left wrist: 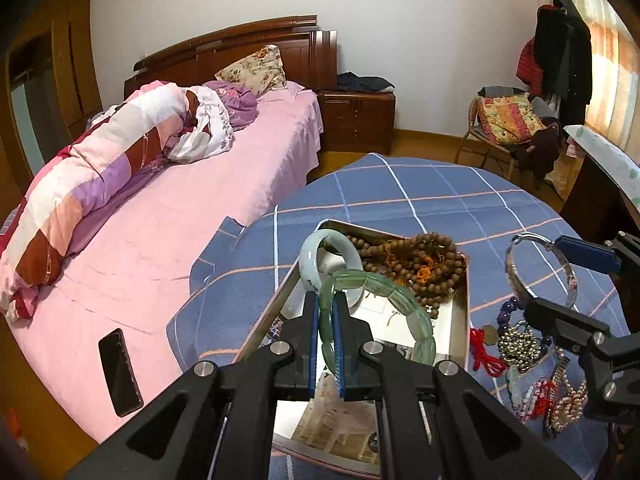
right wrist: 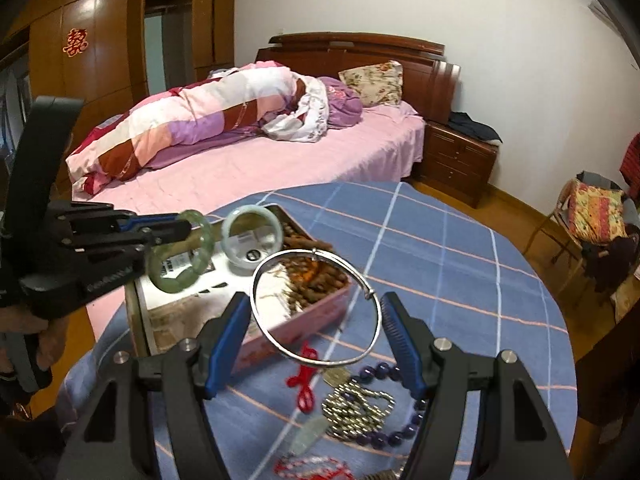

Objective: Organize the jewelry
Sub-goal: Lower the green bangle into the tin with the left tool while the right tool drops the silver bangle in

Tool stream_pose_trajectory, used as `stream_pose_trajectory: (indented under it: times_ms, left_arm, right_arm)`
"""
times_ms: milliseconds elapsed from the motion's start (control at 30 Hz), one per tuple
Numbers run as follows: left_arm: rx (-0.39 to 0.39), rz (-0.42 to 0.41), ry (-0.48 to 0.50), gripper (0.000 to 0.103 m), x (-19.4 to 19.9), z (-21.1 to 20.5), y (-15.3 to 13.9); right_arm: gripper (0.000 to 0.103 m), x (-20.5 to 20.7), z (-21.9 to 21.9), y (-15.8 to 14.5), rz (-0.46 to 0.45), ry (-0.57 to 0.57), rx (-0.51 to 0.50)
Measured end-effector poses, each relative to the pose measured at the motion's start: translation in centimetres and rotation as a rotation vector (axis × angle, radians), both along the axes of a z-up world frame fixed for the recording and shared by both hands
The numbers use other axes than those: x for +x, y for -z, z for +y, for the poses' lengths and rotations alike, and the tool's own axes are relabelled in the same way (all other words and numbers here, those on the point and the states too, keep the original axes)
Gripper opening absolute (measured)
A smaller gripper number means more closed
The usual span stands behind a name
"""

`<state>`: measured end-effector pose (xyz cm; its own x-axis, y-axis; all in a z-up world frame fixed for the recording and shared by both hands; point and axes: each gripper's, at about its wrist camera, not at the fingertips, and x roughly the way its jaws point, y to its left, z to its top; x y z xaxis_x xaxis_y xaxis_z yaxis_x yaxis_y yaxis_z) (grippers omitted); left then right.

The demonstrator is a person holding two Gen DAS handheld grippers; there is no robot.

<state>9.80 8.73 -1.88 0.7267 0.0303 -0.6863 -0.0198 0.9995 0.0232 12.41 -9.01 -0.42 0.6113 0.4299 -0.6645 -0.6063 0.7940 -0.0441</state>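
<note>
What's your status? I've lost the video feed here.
Left gripper shut on green bead bracelet, above tin. Right gripper spans silver bangle, held across its width. More jewelry heaped on blue cloth. Path clear.

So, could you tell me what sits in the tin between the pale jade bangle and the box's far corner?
A heap of brown wooden prayer beads with orange tassels, clearest in the left wrist view.

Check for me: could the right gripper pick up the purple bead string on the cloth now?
Probably not yet. The right gripper is already shut across a silver bangle, so its jaws are full. The purple beads lie uncovered just below it.
</note>
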Motion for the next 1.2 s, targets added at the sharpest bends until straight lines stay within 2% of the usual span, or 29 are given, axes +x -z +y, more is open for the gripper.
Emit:
stream_pose_trajectory:
  times_ms: [733, 1200]
  left_arm:
    - [0.011, 0.048, -0.031, 0.005, 1.4, 2.0, 1.5]
    - [0.028, 0.106, -0.027, 0.006, 2.7, 2.3, 3.1]
  right_arm:
    - [0.069, 1.1, 4.2, 2.1, 0.032, -0.051, -0.029]
    - [0.069, 1.8, 6.0, 4.2, 0.070, -0.066, -0.077]
